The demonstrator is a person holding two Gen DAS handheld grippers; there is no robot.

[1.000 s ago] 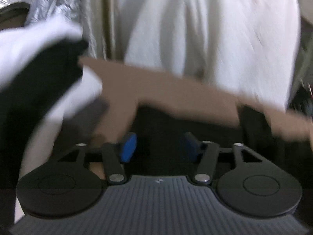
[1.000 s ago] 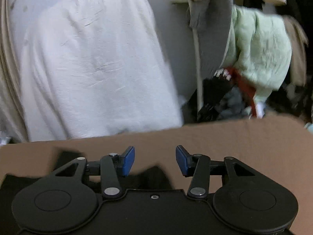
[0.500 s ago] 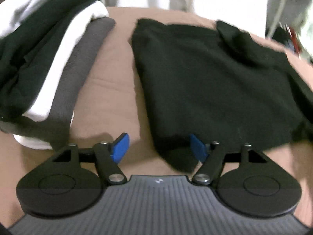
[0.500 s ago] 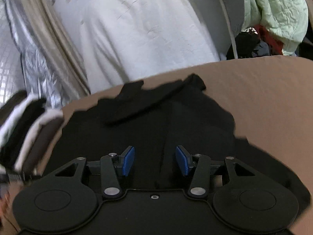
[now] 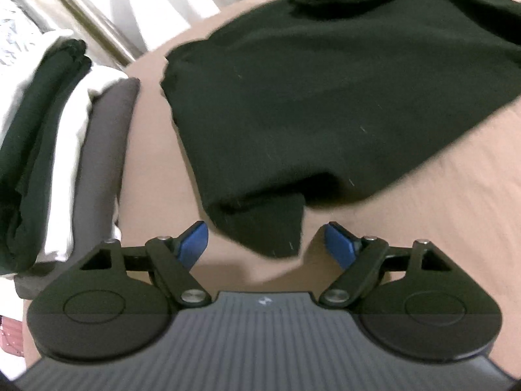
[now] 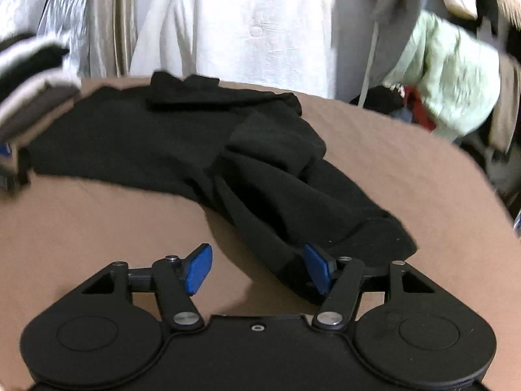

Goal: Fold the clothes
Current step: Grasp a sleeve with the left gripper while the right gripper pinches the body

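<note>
The left gripper [image 5: 266, 246] is spread wide, a corner of the rumpled black cloth garment [image 5: 325, 97] between its blue pads, on the brown bedsheet [image 5: 439, 202]. The right gripper [image 6: 257, 268], also wide, hovers at the garment's crumpled edge.

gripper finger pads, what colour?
Blue pads on black linkages; clearest in the left wrist view.

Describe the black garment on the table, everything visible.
The black garment is a dark, soft-looking knit, spread mostly flat on the brown surface, with a sleeve bunched in folds on one side. A near corner lies between the open left gripper's fingers; the right gripper, also open, has one finger at the sleeve end. A folded stack sits apart beside it.
</note>
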